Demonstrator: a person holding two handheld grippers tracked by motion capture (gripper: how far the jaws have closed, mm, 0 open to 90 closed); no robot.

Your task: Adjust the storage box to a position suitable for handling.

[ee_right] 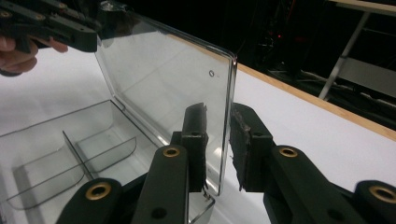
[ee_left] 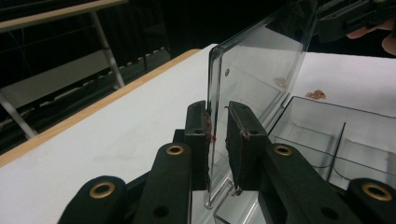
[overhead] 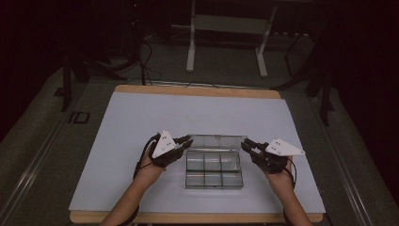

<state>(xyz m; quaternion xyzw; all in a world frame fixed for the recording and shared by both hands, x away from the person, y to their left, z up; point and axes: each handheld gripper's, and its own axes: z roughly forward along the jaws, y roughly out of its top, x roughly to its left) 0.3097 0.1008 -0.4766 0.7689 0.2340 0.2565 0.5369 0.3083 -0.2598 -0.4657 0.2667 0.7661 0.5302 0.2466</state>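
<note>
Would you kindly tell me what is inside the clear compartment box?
The compartments of the clear box look empty; only clear dividers show. The near corners are covered by the claws, and the upright lid stands at the back.

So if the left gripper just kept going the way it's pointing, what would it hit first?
The clear lid already stands between the left gripper jaws; going on, it would slide along it toward the right gripper at the far edge, though depth is hard to judge.

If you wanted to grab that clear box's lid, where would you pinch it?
Pinch the lid at its short side edges, coming in from the box's left and right ends. It stands upright and thin, so each edge slips between a tool's jaws, as with the left tool.
</note>
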